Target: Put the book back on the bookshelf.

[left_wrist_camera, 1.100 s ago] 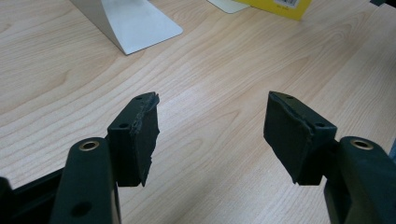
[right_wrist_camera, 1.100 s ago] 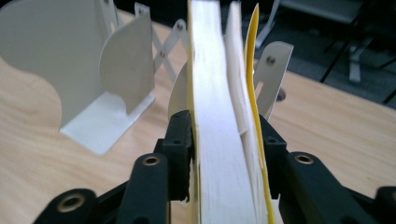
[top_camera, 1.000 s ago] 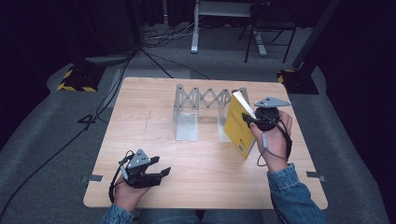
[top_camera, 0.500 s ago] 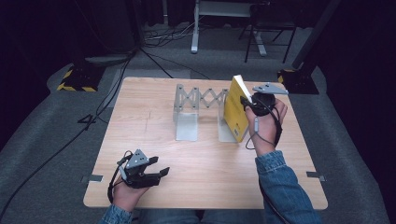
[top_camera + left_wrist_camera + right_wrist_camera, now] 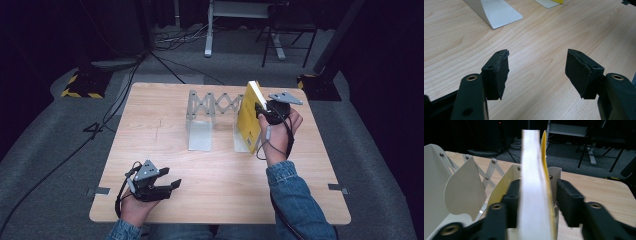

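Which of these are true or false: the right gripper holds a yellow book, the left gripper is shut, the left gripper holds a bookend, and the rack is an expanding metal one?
1. The right gripper holds a yellow book. True; its jaws clamp the book's pages.
2. The left gripper is shut. False; its jaws stand wide apart.
3. The left gripper holds a bookend. False; it is empty, above bare table.
4. The rack is an expanding metal one. True; scissor links join its plates.

Left gripper rests low, jaws spread wide — right gripper raised, forearm extended, jaws clamped.
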A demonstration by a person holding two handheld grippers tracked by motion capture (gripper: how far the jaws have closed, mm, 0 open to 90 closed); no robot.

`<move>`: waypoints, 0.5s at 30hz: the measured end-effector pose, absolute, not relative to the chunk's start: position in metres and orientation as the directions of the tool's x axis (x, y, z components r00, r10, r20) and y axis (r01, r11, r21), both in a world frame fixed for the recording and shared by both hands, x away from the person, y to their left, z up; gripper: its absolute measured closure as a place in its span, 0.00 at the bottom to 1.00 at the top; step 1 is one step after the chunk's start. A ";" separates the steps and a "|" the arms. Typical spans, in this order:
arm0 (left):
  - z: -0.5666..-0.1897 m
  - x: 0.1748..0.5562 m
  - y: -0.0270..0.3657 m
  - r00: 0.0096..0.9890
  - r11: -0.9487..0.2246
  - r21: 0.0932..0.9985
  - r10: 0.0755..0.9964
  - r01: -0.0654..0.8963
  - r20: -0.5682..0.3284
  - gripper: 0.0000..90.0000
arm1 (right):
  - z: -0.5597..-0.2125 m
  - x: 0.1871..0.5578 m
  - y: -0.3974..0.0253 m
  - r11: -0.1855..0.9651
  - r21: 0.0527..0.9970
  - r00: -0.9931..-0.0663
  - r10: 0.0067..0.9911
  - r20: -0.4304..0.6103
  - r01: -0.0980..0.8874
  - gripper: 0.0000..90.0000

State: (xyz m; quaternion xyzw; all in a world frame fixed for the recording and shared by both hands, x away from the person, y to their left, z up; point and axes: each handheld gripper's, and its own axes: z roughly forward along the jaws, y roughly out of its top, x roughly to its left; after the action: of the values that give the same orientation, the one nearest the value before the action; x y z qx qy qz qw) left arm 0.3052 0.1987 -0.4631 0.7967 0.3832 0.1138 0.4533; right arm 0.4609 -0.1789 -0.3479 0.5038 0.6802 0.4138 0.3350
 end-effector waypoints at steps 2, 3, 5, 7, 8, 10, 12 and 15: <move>-0.463 0.305 0.199 0.680 -0.299 0.807 0.714 0.509 -0.164 0.40 | -0.348 0.459 -0.181 0.140 0.906 -0.265 0.964 -0.032 0.400 0.49; -0.464 0.306 0.199 0.679 -0.299 0.808 0.716 0.508 -0.162 0.40 | -0.348 0.458 -0.182 0.140 0.908 -0.267 0.963 -0.032 0.396 0.46; -0.464 0.306 0.198 0.675 -0.293 0.806 0.719 0.514 -0.169 0.40 | -0.346 0.456 -0.184 0.132 0.914 -0.280 0.960 -0.021 0.385 0.41; -0.465 0.306 0.199 0.676 -0.296 0.806 0.718 0.513 -0.166 0.40 | -0.342 0.452 -0.186 0.134 0.917 -0.301 0.954 -0.016 0.375 0.37; -0.465 0.306 0.199 0.675 -0.296 0.804 0.719 0.515 -0.168 0.40 | -0.340 0.449 -0.188 0.135 0.919 -0.313 0.950 -0.013 0.370 0.36; -0.465 0.306 0.199 0.673 -0.297 0.802 0.721 0.518 -0.168 0.40 | -0.335 0.441 -0.192 0.134 0.925 -0.340 0.940 -0.006 0.355 0.34; -0.465 0.306 0.200 0.671 -0.296 0.802 0.722 0.519 -0.168 0.39 | -0.331 0.435 -0.195 0.143 0.927 -0.360 0.933 -0.009 0.347 0.33; -0.465 0.306 0.200 0.672 -0.301 0.801 0.722 0.518 -0.163 0.39 | -0.325 0.425 -0.202 0.151 0.930 -0.387 0.922 -0.011 0.334 0.32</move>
State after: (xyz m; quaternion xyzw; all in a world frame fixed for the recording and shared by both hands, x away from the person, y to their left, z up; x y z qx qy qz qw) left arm 0.3065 0.2002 -0.4654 0.7984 0.3884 0.1147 0.4455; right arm 0.4254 -0.2015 -0.3251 0.4550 0.6902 0.4663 0.3151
